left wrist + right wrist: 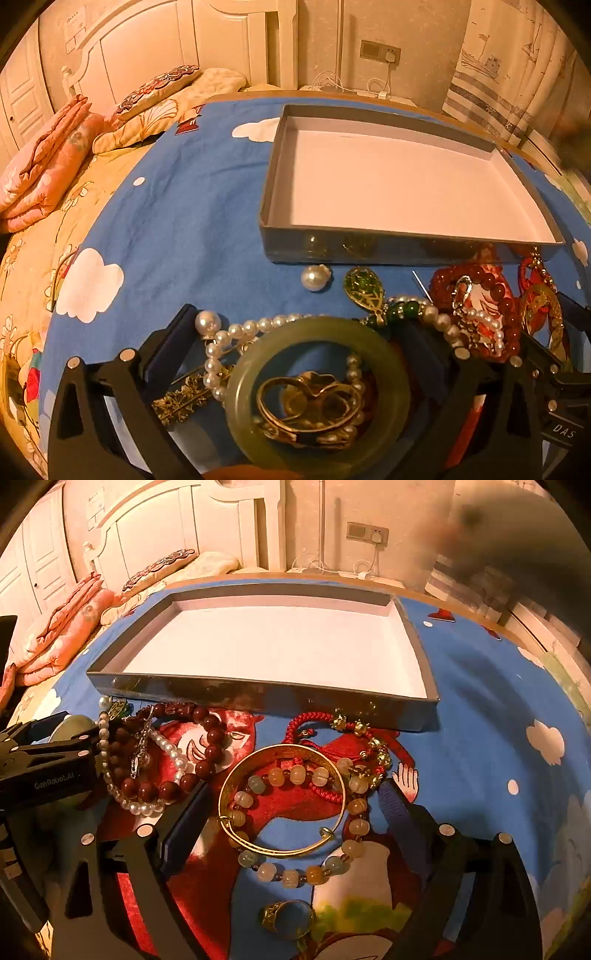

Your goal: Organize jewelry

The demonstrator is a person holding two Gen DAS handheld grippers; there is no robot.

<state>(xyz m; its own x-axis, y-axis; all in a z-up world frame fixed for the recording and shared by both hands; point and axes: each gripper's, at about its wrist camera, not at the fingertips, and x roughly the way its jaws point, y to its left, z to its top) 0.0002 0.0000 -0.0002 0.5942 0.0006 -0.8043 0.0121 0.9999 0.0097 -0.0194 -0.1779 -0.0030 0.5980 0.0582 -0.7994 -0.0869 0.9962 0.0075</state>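
Both tools stand wide open and grip nothing. Left tool (299,332) straddles a green jade bangle (258,373); whether its fingers touch the bangle is hard to tell, and the bangle's near edge is cut off at the bottom of the left view. Inside the bangle lie gold rings (310,402) and part of a pearl string (236,328), tangled so the separate pieces are hard to sort out. Left of the bangle, a gold brooch (181,402) is half hidden under the tool's finger. Further right, a green pendant (364,290) and dark red beads (495,295) lie just before the box (369,247), a shallow grey tray with a white floor that holds nothing.

Right tool (295,812) straddles a gold bangle (229,794), which overlaps a strand of pale amber beads (295,877). Behind them a red cord bracelet (306,716) with small gold bells lies against the box wall. A ring (288,919) lies near the bottom edge. All the jewelry lies on a blue cartoon sheet (480,720). A dark blur covers the top right corner of that view.
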